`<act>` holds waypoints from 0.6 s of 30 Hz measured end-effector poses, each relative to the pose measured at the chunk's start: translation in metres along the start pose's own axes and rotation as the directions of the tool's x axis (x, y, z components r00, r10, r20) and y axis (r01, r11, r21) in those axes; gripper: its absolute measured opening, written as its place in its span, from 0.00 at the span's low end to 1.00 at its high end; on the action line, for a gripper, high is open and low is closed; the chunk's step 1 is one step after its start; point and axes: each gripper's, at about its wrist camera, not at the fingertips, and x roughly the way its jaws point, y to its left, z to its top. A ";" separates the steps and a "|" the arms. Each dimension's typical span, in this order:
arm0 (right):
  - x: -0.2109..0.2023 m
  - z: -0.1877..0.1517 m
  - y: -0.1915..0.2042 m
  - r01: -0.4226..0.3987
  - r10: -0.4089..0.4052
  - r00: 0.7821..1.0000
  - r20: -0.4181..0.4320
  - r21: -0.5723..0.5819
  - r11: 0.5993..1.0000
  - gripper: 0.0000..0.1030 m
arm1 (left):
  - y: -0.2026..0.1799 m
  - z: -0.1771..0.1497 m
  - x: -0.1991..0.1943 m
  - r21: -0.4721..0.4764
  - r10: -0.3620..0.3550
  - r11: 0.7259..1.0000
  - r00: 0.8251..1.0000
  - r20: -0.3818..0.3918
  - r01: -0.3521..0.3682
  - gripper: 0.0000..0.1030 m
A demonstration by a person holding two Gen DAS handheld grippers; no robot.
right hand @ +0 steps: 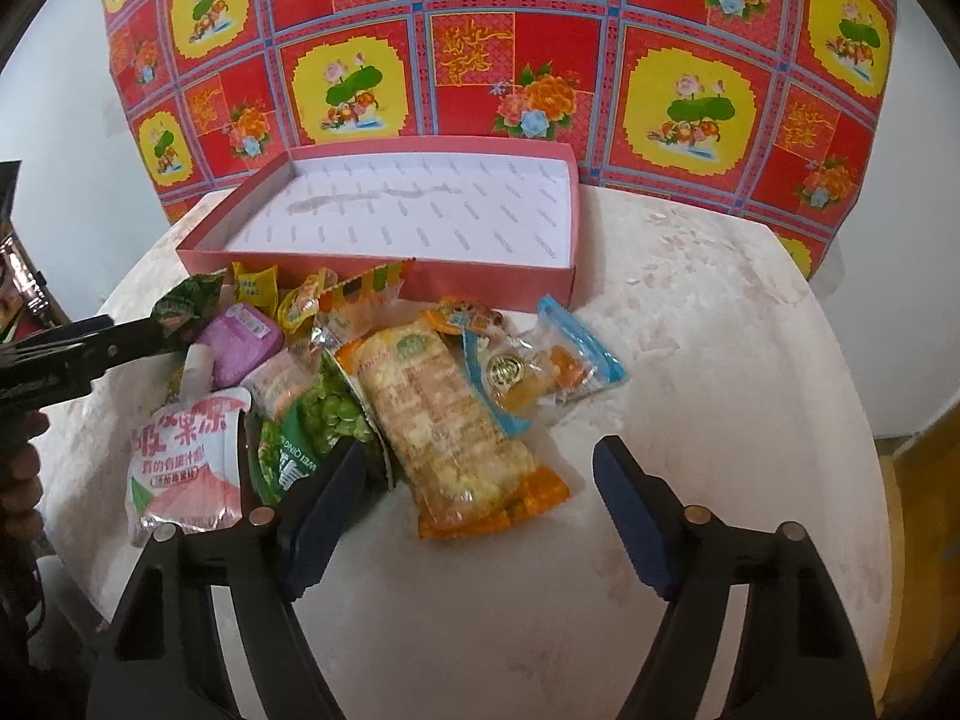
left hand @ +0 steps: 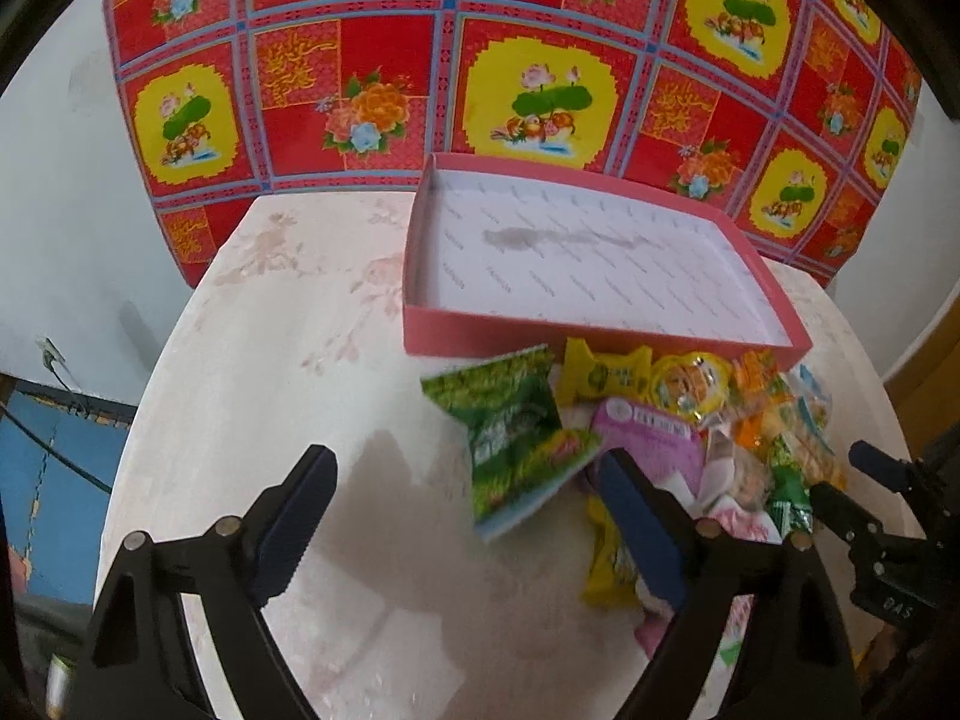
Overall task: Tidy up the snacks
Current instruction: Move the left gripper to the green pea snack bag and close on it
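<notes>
Left gripper (left hand: 468, 516) jaws apart, nothing gripped; green packet (left hand: 510, 438) just ahead. Right gripper (right hand: 480, 492) jaws apart over orange cracker pack (right hand: 444, 420). Only right view shows pink pouch (right hand: 180, 456). Pink box (right hand: 384, 210) beyond snack pile, floral cloth (right hand: 480, 60) behind.

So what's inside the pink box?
Nothing yet. The pink box shows only its white printed lining with a greyish smear. The snacks are piled on the table in front of it. No part of its floor is covered.
</notes>
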 end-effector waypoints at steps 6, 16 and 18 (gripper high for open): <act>0.005 0.006 -0.002 0.001 -0.001 1.000 0.006 0.014 1.000 0.78 | -0.006 0.005 0.013 0.014 0.009 1.000 1.000 -0.018 -0.009 0.88; 0.007 0.006 -0.003 -0.004 0.004 1.000 -0.012 0.032 0.999 0.78 | -0.008 0.009 0.026 0.029 0.090 0.996 0.995 -0.037 -0.089 0.85; 0.006 0.006 -0.001 0.003 -0.002 1.000 -0.011 0.019 1.000 0.78 | -0.004 0.006 0.033 0.019 0.092 0.996 0.993 -0.069 -0.091 0.82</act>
